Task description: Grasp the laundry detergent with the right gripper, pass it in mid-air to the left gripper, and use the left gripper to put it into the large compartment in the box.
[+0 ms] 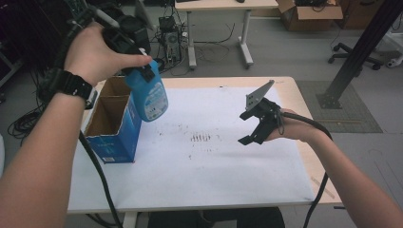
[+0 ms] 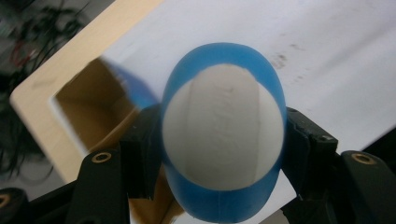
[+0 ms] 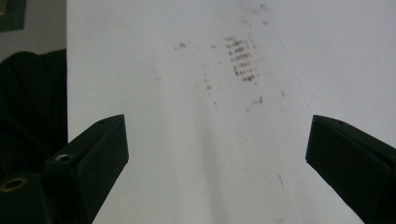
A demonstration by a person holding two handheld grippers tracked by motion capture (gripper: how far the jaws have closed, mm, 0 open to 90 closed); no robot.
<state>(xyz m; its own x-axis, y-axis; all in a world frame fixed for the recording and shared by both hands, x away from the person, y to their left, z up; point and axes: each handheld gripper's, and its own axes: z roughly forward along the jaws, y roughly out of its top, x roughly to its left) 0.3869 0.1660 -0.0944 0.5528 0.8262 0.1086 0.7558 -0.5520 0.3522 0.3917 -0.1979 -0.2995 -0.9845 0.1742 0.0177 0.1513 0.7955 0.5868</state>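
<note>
Currently, my left gripper (image 1: 142,71) clamped the blue bottle (image 1: 151,97) above the box (image 1: 114,130), lowering judged next; right gripper (image 1: 259,126) jaws gaped empty.

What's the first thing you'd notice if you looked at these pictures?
The blue bottle, clamped in the left gripper and hanging in the air above the open blue cardboard box at the table's left. Then the right gripper, open and holding nothing, over the stained white sheet.
</note>
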